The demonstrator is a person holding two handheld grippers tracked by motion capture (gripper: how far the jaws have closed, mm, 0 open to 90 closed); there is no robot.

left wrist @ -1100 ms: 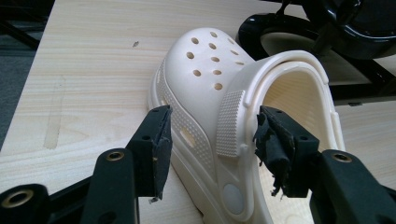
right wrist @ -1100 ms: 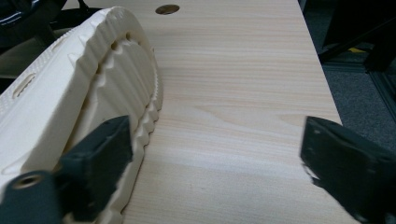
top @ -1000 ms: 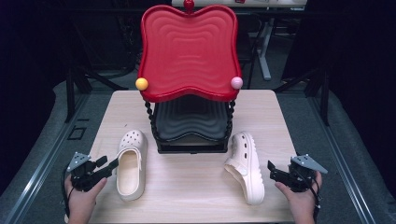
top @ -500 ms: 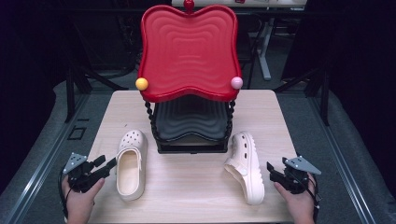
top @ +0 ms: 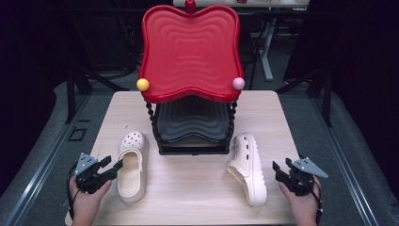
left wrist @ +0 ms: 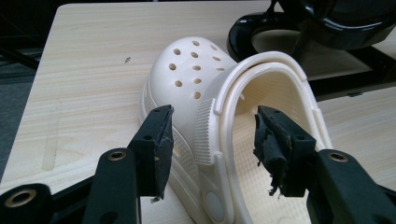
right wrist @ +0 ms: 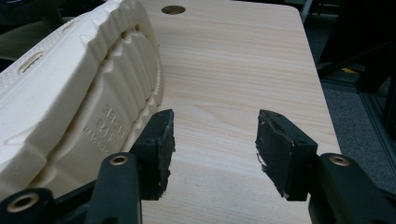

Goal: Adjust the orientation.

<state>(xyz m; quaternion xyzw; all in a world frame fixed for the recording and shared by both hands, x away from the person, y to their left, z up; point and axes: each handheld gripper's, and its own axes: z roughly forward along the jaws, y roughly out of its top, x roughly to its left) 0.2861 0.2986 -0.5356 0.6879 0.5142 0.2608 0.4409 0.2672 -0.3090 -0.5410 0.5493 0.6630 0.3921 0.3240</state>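
Straddling the upright clog's (left wrist: 224,135) side wall on the table (top: 197,197), the left gripper (left wrist: 210,140) stood apart; a deeper bite looked wise. The right gripper (right wrist: 212,144), jaws narrowing on nothing, sat beside the tipped clog (right wrist: 70,93).

Two cream clogs are counted on the table (top: 188,197): one upright clog (top: 131,165) toward the left edge, one tipped clog (top: 248,167) toward the right edge. One two-tiered stand (top: 190,84) is counted, with one yellow ball (top: 142,84) and one pink ball (top: 238,83).
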